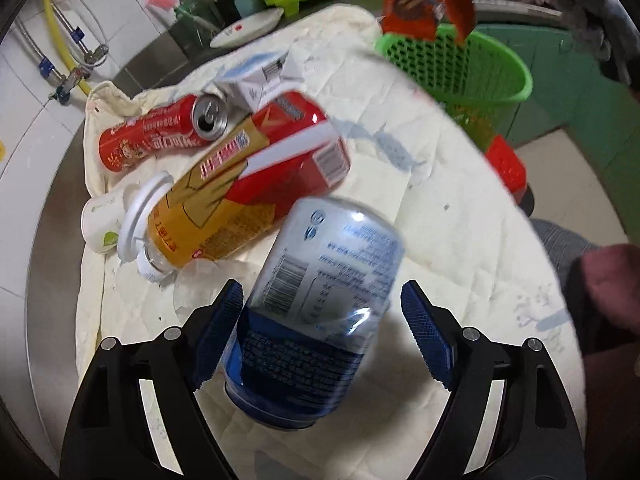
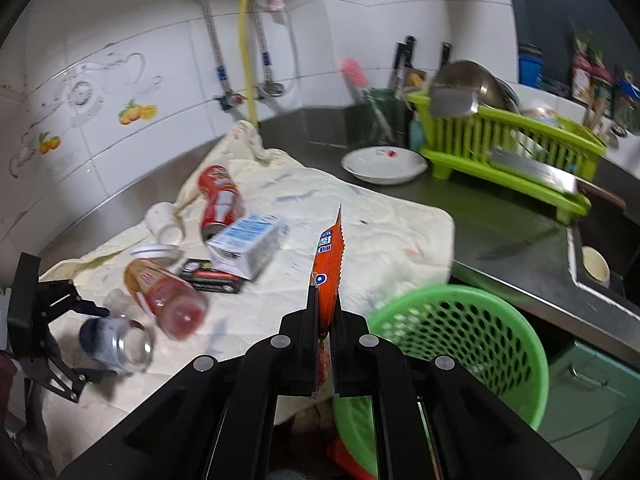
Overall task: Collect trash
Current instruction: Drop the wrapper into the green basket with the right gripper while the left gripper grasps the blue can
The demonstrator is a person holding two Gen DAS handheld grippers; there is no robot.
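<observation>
Left tool (image 1: pixel 322 304) wide around blue can (image 1: pixel 316 292) — not gripping, right tool (image 2: pixel 324 304) clamped on orange wrapper (image 2: pixel 329 256), green basket (image 2: pixel 460 344) beside.

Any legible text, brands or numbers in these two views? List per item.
orange wrapper: "O" is all that reads; the rest is edge-on.
red can: Chinese characters, upside down and blurred, unreadable.
yellow-and-red bottle: large Chinese characters, blurred, unreadable.
blue-labelled container: barcode and fine print, too small.
white carton: barcode only, digits too small.
</observation>
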